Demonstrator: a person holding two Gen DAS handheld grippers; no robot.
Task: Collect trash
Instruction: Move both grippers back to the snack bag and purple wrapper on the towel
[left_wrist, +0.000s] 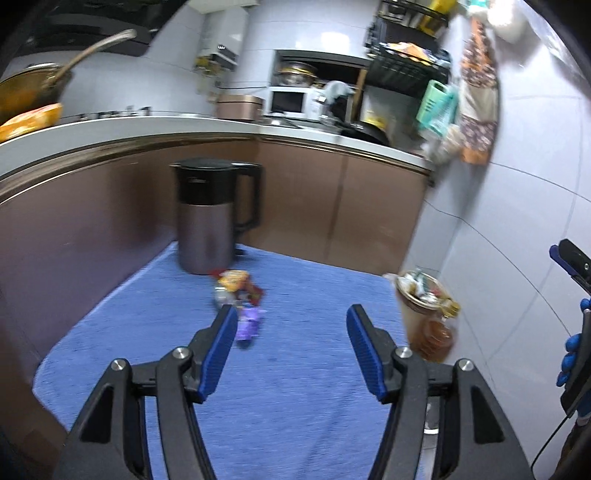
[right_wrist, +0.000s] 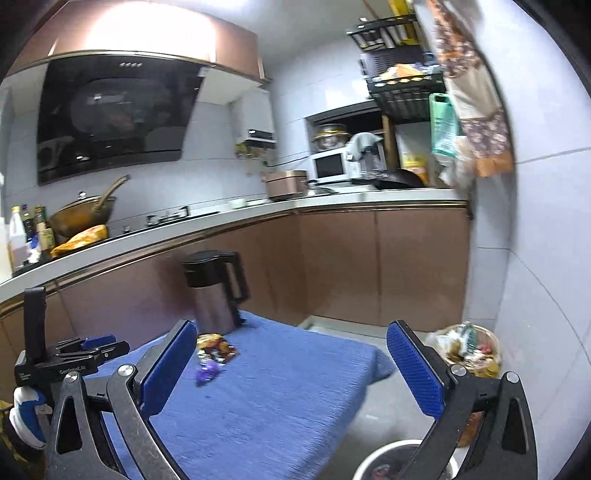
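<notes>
A small pile of snack wrappers lies on the blue cloth (left_wrist: 295, 369) of a low table: an orange-red wrapper (left_wrist: 236, 282) and a purple wrapper (left_wrist: 248, 325), also in the right wrist view (right_wrist: 216, 345) (right_wrist: 207, 370). My left gripper (left_wrist: 291, 321) is open and empty, just short of the purple wrapper. My right gripper (right_wrist: 291, 354) is open and empty, held above the table's right part. A full trash bin (left_wrist: 424, 314) stands right of the table, also in the right wrist view (right_wrist: 469, 350).
A steel kettle with a black lid (left_wrist: 210, 218) stands at the table's far edge behind the wrappers. Brown cabinets (right_wrist: 332, 258) and a white counter run behind. A round white container (right_wrist: 399, 461) sits on the floor below the right gripper.
</notes>
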